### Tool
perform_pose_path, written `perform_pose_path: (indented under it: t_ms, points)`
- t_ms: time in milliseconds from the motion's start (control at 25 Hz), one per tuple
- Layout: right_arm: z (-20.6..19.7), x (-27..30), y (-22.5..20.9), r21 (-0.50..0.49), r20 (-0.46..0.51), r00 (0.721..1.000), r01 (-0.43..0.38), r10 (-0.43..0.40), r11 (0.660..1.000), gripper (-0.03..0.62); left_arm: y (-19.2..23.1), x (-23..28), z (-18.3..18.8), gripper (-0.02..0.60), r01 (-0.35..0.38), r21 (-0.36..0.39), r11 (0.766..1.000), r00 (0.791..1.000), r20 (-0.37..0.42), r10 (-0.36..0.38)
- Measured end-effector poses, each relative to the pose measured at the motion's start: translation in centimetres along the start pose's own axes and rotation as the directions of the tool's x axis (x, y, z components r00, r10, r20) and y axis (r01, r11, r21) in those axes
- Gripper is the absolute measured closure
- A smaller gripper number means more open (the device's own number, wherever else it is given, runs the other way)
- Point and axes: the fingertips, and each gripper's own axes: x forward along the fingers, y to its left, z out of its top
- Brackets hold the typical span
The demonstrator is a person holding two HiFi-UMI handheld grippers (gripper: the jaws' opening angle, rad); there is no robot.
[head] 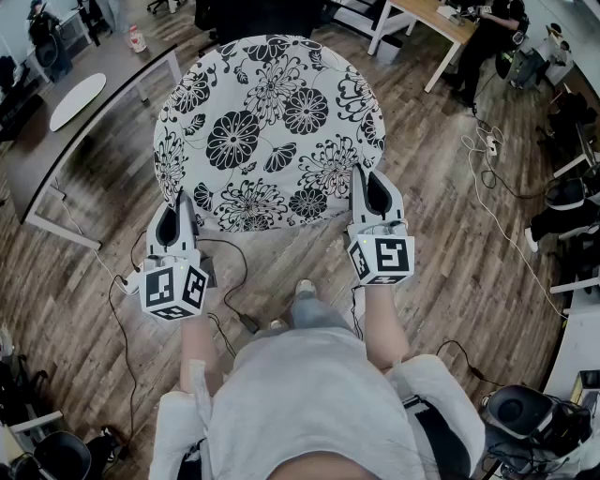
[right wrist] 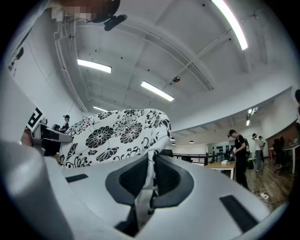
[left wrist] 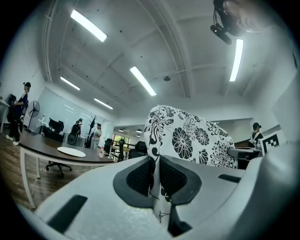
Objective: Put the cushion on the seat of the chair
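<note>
The cushion [head: 272, 131] is big and round, white with black flowers. It hangs flat above the wooden floor, held by its near edge at both corners. My left gripper [head: 177, 211] is shut on the near-left edge, and my right gripper [head: 371, 192] is shut on the near-right edge. In the left gripper view the cushion [left wrist: 197, 140] rises past the left gripper [left wrist: 155, 166], with fabric pinched between the pads. In the right gripper view the cushion [right wrist: 117, 133] spreads to the left, its hem pinched in the right gripper [right wrist: 151, 166]. A dark shape [head: 258, 17] shows behind the cushion's far edge; I cannot tell whether it is the chair.
A curved dark table [head: 56, 141] with a white oval disc [head: 77, 100] stands at the left. Black cables [head: 234, 300] run over the floor near the feet, white cables [head: 487, 178] at the right. A wooden desk [head: 427, 19] with a person [head: 487, 37] stands far right.
</note>
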Motion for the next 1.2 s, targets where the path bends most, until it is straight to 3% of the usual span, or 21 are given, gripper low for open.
perform_pose_path:
  t_ms: [880, 1200]
  points:
    - [-0.5, 0.34, -0.19, 0.014, 0.019, 1.0, -0.025, 0.025, 1.0, 0.566, -0.23, -0.03, -0.23, 0.56, -0.025, 0.005, 1.0, 1.0, 0.007, 0.025]
    - [0.03, -0.18, 0.29, -0.011, -0.017, 1.0, -0.003, 0.003, 1.0, 0.566, 0.28, 0.31, -0.38, 0.56, -0.003, -0.033, 0.999, 1.0, -0.006, 0.003]
